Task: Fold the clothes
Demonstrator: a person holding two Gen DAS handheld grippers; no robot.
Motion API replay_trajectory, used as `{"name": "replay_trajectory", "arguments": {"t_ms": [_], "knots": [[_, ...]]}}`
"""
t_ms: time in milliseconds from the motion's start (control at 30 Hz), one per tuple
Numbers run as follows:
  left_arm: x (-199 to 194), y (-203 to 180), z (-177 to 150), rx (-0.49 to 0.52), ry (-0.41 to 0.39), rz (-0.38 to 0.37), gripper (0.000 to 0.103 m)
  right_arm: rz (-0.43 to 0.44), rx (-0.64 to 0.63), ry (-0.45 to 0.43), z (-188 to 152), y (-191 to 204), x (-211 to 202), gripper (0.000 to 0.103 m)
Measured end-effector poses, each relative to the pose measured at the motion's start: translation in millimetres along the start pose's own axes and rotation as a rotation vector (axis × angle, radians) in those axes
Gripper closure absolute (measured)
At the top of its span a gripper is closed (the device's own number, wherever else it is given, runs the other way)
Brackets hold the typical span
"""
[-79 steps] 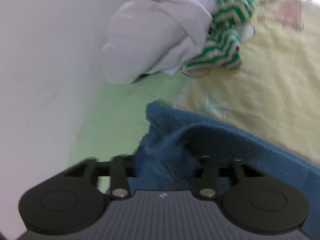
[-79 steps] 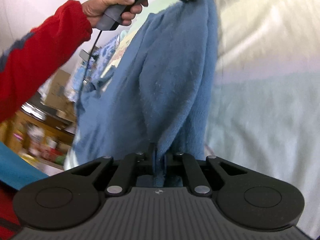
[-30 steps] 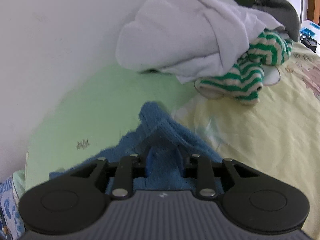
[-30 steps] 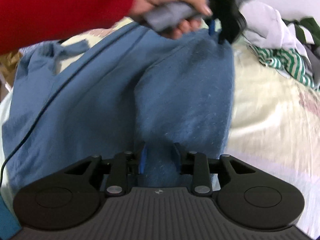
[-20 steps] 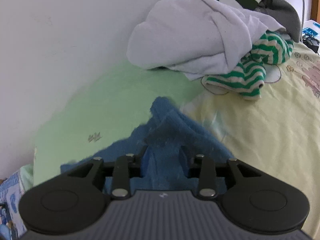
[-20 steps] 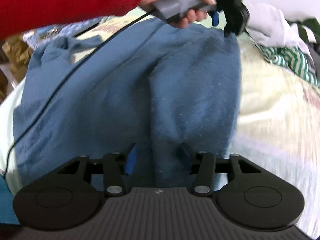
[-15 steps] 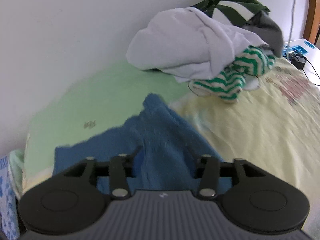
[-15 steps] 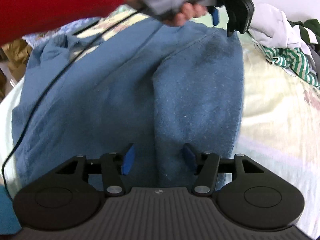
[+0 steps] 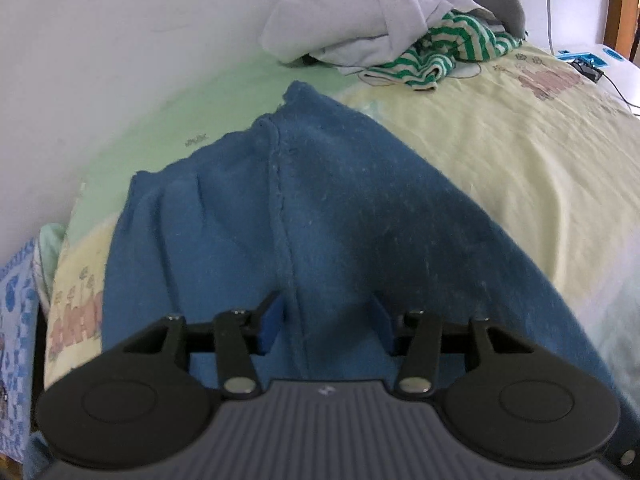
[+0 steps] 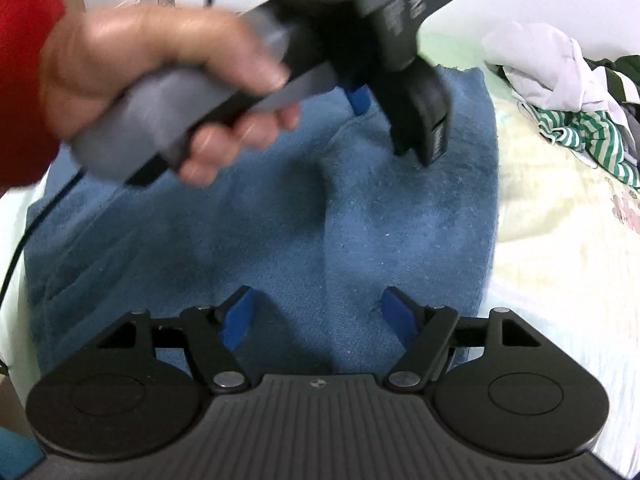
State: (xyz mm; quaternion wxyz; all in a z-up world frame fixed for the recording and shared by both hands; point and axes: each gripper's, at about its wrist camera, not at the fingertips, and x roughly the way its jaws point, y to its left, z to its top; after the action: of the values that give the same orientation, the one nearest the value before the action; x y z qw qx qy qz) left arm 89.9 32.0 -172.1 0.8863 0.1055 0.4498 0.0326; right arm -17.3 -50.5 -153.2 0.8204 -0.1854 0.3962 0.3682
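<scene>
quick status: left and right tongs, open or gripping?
Left tongs: open, closing slightly, over the blue garment, holding nothing.
Right tongs: opening, holding nothing.

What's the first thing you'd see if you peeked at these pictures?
A big blue fuzzy garment lies spread over the pale yellow bed sheet, filling the middle of both views. In the right wrist view a hand in a red sleeve holds the left gripper above it. A heap of white and green-striped clothes sits by the wall.

Red sleeve [image 10: 24, 80], grey handle [image 10: 160, 120] with black cable [image 10: 16, 256], black ribbed gripper body [image 10: 316, 428], blue-padded jaws, silver screws [image 10: 229, 380]
</scene>
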Motion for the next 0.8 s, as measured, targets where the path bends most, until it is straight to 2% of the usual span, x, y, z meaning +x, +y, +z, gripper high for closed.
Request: {"name": "replay_trajectory", "arguments": {"t_ms": [33, 200, 300, 367, 433, 467, 500, 533, 600, 667, 733, 800], "knots": [[-3.7, -0.6, -3.7, 0.003, -0.008, 0.000, 0.055, -0.005, 0.009, -0.007, -0.4, 0.5, -4.6, 0.055], [-25.5, 16.9, -25.3, -0.007, -0.035, -0.002, 0.054, -0.051, 0.076, -0.014, -12.2, 1.0, -14.6, 0.065], [-39.2, 32.6, -40.6, -0.018, -0.035, 0.000, 0.054, -0.086, 0.127, -0.008, -14.2, 2.2, -17.5, 0.065], [-55.1, 49.5, -57.1, -0.034, -0.050, 0.004, 0.053, -0.100, 0.179, -0.002, -12.0, 1.9, -21.2, 0.069], [-73.0, 69.7, -78.9, -0.051, -0.068, 0.018, 0.052, -0.069, 0.261, -0.032, -11.8, -1.8, -32.5, 0.082], [-80.8, 76.8, -92.5, -0.059, -0.064, 0.034, 0.052, -0.090, 0.280, -0.024, -15.2, 0.2, -35.5, 0.086], [-88.6, 83.9, -106.2, -0.067, -0.061, 0.050, 0.054, -0.118, 0.298, -0.013, -18.7, 2.2, -38.0, 0.096], [-96.5, 91.0, -119.9, -0.075, -0.057, 0.066, 0.056, -0.137, 0.317, -0.009, -22.2, 3.8, -40.7, 0.103], [-109.3, 106.8, -148.0, -0.115, -0.022, 0.072, 0.067, -0.165, 0.350, -0.008, -30.9, 9.6, -45.6, 0.103], [-115.2, 119.5, -172.4, -0.170, 0.029, 0.040, 0.072, -0.190, 0.373, -0.003, -40.2, 18.3, -48.6, 0.103], [-119.1, 126.0, -194.9, -0.195, 0.072, 0.016, 0.072, -0.198, 0.387, 0.020, -45.7, 23.9, -41.1, 0.103], [-124.7, 125.9, -209.9, -0.189, 0.079, 0.013, 0.072, -0.212, 0.399, 0.024, -49.5, 27.7, -35.7, 0.101]]}}
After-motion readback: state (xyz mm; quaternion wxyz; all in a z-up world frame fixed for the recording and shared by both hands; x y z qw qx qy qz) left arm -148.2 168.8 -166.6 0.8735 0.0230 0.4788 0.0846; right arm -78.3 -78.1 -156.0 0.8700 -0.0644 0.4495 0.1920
